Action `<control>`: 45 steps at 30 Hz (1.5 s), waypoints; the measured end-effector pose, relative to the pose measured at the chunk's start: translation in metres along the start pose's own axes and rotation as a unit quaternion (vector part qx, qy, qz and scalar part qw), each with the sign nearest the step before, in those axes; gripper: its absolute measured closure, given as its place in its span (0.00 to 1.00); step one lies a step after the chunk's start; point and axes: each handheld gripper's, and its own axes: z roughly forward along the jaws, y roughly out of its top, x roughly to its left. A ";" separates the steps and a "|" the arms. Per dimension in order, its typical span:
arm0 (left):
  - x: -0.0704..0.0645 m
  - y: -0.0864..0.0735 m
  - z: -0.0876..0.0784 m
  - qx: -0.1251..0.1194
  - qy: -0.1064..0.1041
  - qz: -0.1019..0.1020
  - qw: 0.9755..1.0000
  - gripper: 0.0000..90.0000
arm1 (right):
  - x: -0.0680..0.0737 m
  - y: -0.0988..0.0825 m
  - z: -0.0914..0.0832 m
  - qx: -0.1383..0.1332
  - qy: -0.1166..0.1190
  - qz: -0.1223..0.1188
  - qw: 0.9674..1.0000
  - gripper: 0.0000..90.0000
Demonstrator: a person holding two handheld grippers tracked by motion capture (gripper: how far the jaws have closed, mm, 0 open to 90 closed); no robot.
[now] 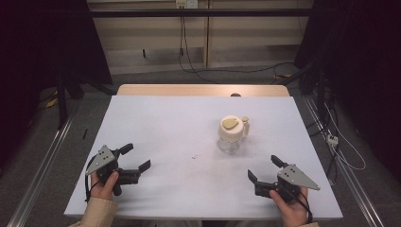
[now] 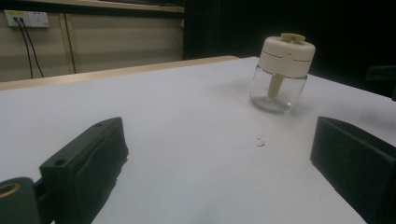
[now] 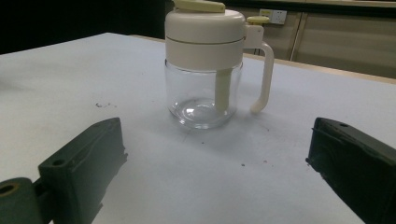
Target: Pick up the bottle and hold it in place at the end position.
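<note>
A small clear glass jar with a cream lid and a cream handle (image 1: 232, 134) stands upright right of the table's middle. The left gripper view has the jar (image 2: 281, 74) far off at upper right, and the right gripper view has the jar (image 3: 208, 65) close ahead, handle to its right. My left gripper (image 1: 138, 157) rests near the front left of the table, jaws wide apart, nothing between them. My right gripper (image 1: 265, 168) rests near the front right, also open and empty, in front of the jar and apart from it.
The light grey table top (image 1: 170, 123) has a few dark specks (image 1: 195, 156) near its middle. A wooden edge (image 1: 203, 90) runs along the far side. Cables (image 1: 189, 56) lie on the floor behind, and metal rails flank the table.
</note>
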 end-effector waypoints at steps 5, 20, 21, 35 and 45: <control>0.001 0.000 -0.001 -0.001 -0.002 0.001 1.000 0.04 | 0.002 0.001 0.002 -0.001 0.002 -0.001 1.000 0.04; 0.002 0.000 -0.002 -0.004 -0.001 0.003 1.000 0.04 | -0.004 0.007 0.017 0.004 -0.005 0.003 1.000 0.03; 0.002 0.000 -0.002 -0.004 0.000 0.004 1.000 0.04 | -0.004 0.008 0.019 0.004 -0.006 0.006 1.000 0.04; 0.002 -0.001 -0.005 -0.005 0.003 0.003 1.000 0.04 | -0.002 0.022 0.039 0.010 -0.011 0.004 1.000 0.04; 0.003 -0.002 -0.006 -0.006 0.004 0.001 1.000 0.04 | 0.002 0.026 0.063 0.018 -0.009 0.008 1.000 0.05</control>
